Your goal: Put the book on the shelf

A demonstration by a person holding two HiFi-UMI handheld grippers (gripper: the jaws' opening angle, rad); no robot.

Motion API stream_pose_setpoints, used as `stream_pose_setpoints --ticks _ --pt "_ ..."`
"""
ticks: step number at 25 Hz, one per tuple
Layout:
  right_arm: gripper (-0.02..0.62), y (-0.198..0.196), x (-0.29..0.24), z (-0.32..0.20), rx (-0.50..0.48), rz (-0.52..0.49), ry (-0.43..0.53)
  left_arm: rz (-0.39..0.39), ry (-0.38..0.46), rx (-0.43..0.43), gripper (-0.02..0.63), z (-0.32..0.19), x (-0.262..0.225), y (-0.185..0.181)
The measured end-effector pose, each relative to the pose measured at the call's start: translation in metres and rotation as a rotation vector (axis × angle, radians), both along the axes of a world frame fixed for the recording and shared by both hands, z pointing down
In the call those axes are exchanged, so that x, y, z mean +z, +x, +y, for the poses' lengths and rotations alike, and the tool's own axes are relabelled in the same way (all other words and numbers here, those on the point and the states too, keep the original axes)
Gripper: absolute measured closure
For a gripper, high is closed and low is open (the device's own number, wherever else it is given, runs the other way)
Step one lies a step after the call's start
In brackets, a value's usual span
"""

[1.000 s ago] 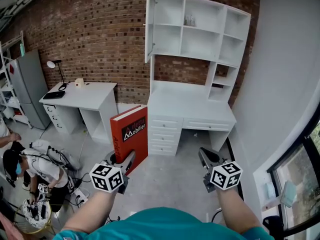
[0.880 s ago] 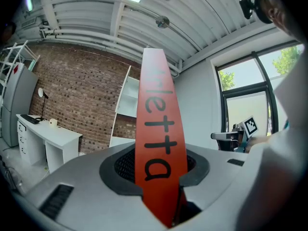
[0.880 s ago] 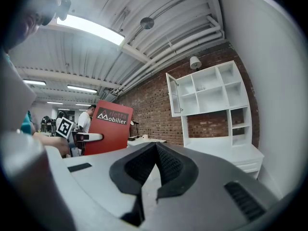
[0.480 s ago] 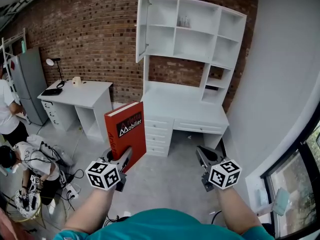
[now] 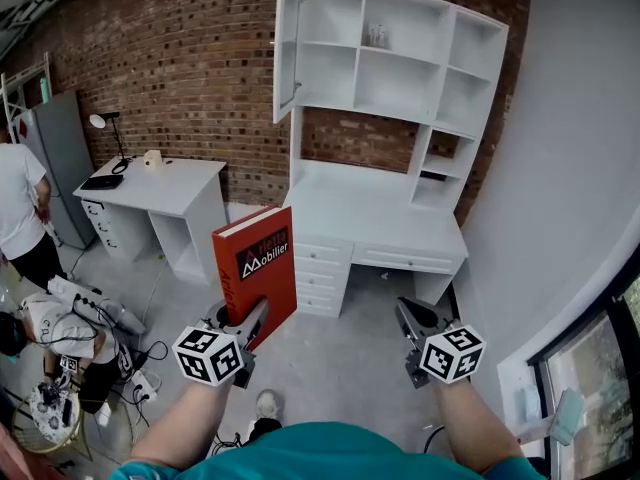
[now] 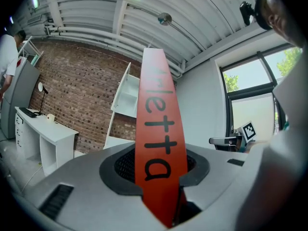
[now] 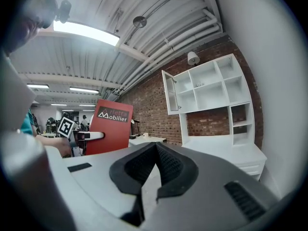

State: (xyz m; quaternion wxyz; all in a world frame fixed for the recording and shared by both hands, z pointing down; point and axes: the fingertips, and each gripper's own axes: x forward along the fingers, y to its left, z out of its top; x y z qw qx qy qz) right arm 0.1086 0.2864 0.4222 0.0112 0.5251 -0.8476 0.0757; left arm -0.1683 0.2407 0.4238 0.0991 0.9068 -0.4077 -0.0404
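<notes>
A large red book (image 5: 258, 268) with "Mobilier" on its cover stands upright in my left gripper (image 5: 255, 313), which is shut on its lower edge. In the left gripper view the book's red spine (image 6: 159, 143) rises between the jaws and hides much of the room. The white shelf unit (image 5: 390, 58) stands ahead against the brick wall, over a white desk (image 5: 380, 213). My right gripper (image 5: 408, 313) is level at the right, shut and empty. The right gripper view shows the book (image 7: 108, 126) at the left and the shelf unit (image 7: 211, 88) ahead.
The shelf's left door (image 5: 287, 48) hangs open. A second white desk (image 5: 160, 183) and a grey cabinet (image 5: 50, 158) stand at the left. One person stands (image 5: 20, 208) and another crouches (image 5: 40, 328) by cables on the floor. A grey wall and a window run along the right.
Both grippers have moved forward across the floor toward the shelf unit, the book still held. A standing person has come into view at the left.
</notes>
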Motion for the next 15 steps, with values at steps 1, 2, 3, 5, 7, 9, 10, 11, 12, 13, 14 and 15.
stream_pose_setpoints --ticks 1,2,3,5,7,9,10,11,12,13,14,15 --pt "0.574 -0.002 0.003 -0.011 0.003 0.001 0.001 0.0 0.003 0.007 0.44 -0.011 0.004 -0.001" --pt "0.574 -0.005 0.005 -0.023 0.007 0.003 0.003 0.001 0.006 0.015 0.44 -0.025 0.006 -0.002" --pt "0.575 -0.007 0.006 -0.037 0.012 0.005 0.007 0.003 0.01 0.024 0.44 -0.039 0.008 -0.004" --pt "0.574 -0.015 0.005 -0.067 0.024 0.007 0.015 0.006 0.017 0.041 0.44 -0.072 0.009 -0.01" --pt "0.574 -0.025 0.005 -0.099 0.035 0.005 0.022 0.008 0.019 0.061 0.44 -0.107 0.011 -0.017" --pt "0.575 -0.037 0.006 -0.132 0.046 0.002 0.025 0.002 0.018 0.085 0.44 -0.142 0.013 -0.022" --pt "0.574 -0.043 0.005 -0.149 0.05 0.0 0.029 -0.001 0.018 0.099 0.44 -0.16 0.013 -0.024" --pt "0.574 -0.048 0.001 -0.168 0.053 0.0 0.036 -0.005 0.019 0.113 0.44 -0.179 0.012 -0.026" --pt "0.574 -0.054 -0.004 -0.186 0.056 0.0 0.044 -0.008 0.021 0.126 0.44 -0.197 0.01 -0.027" --pt "0.574 -0.059 -0.009 -0.204 0.058 0.0 0.053 -0.011 0.023 0.137 0.44 -0.215 0.007 -0.029" --pt "0.574 -0.065 -0.014 -0.222 0.059 -0.001 0.06 -0.013 0.024 0.147 0.44 -0.232 0.004 -0.032" --pt "0.574 -0.07 -0.019 -0.239 0.061 -0.001 0.065 -0.014 0.025 0.156 0.44 -0.248 0.001 -0.035"
